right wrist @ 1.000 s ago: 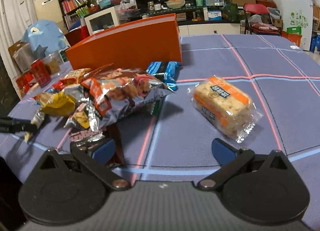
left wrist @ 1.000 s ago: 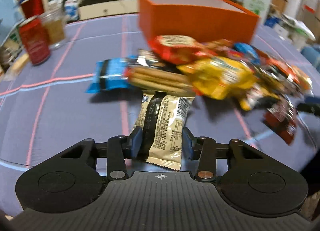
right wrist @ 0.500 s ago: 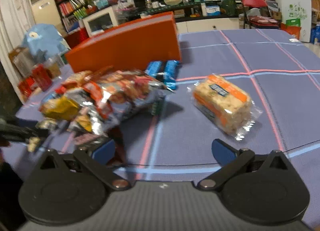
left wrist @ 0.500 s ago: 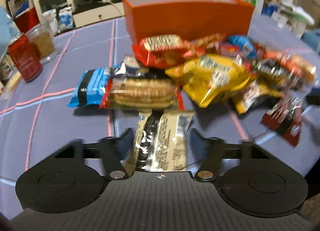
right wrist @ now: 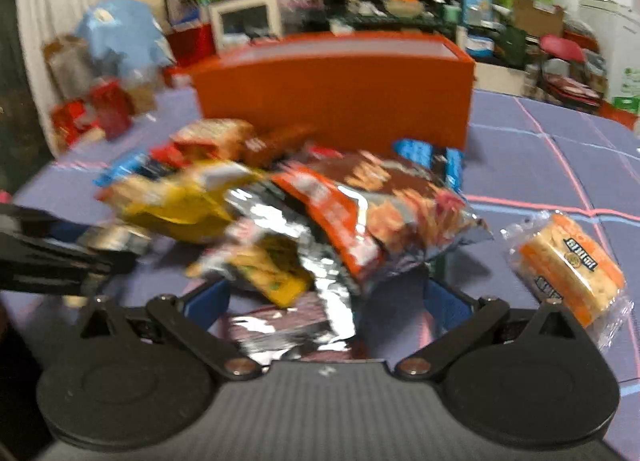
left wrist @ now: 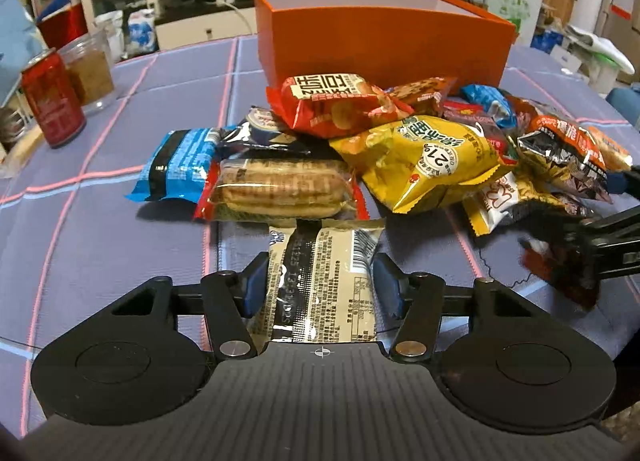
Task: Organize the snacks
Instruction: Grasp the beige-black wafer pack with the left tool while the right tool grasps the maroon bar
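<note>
Left gripper (left wrist: 318,281) has let go since a second ago: pads were clamped on the beige-and-black foil snack packet (left wrist: 320,281), now the jaws are opening, a gap shows on the right side, and the packet lies flat on the cloth between them. Right wrist view has swung toward the snack pile; it was sharp and off to the left before, now it is centred and motion-blurred.

Left wrist view:
- beige packet at bottom centre, far end touching the clear-wrapped biscuit pack with red ends (left wrist: 280,189)
- blue wrapper (left wrist: 176,165) left of the biscuits
- red chip bag (left wrist: 336,105) and yellow chip bag (left wrist: 424,161) piled behind
- open orange rectangular box (left wrist: 384,45) at upper centre, just behind the pile
- red drink can (left wrist: 52,97) and glass jar (left wrist: 90,73) at upper left, well apart from the pile
- purple checked tablecloth (left wrist: 100,253) under everything

Right wrist view:
- right gripper (right wrist: 326,297) fingers wide apart, nothing pinched; silver-and-orange foil bag (right wrist: 360,221) and a dark wrapper lie between them
- orange-and-white cracker pack in clear wrap (right wrist: 568,261) at right, apart from the pile
</note>
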Demonstrator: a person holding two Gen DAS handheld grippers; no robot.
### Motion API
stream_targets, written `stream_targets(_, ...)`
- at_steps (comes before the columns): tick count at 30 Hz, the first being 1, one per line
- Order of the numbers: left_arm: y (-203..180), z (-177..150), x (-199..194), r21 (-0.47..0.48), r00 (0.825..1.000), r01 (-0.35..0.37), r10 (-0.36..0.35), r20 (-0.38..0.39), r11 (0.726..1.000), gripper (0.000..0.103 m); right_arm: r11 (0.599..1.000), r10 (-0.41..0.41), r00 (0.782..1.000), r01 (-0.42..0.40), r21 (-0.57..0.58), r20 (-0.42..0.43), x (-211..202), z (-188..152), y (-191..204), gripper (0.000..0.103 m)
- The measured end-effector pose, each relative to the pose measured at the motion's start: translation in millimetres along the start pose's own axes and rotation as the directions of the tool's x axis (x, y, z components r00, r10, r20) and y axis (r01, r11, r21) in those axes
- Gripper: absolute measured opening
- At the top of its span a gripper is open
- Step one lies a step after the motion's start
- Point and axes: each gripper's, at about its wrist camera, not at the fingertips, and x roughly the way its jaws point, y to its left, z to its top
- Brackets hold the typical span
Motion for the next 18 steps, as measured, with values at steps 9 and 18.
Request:
stream_targets(9,-7.0,-4.7,-3.3,0.004,1.000,0.001,-0.001,0.002,1.000,0.030,0.999,-0.040,0.999,0.041,0.017,-0.037,-38.0,-35.9,-41.9,0.102)
stream_targets(18,-14.3,-13.6,-18.6,-0.055,1.000,0.009,-0.008,0.011,0.998,0.056,1.000,0.015,0.999,-0.014,-0.007,0.035,-52.3,-29.3,-25.7,0.102)
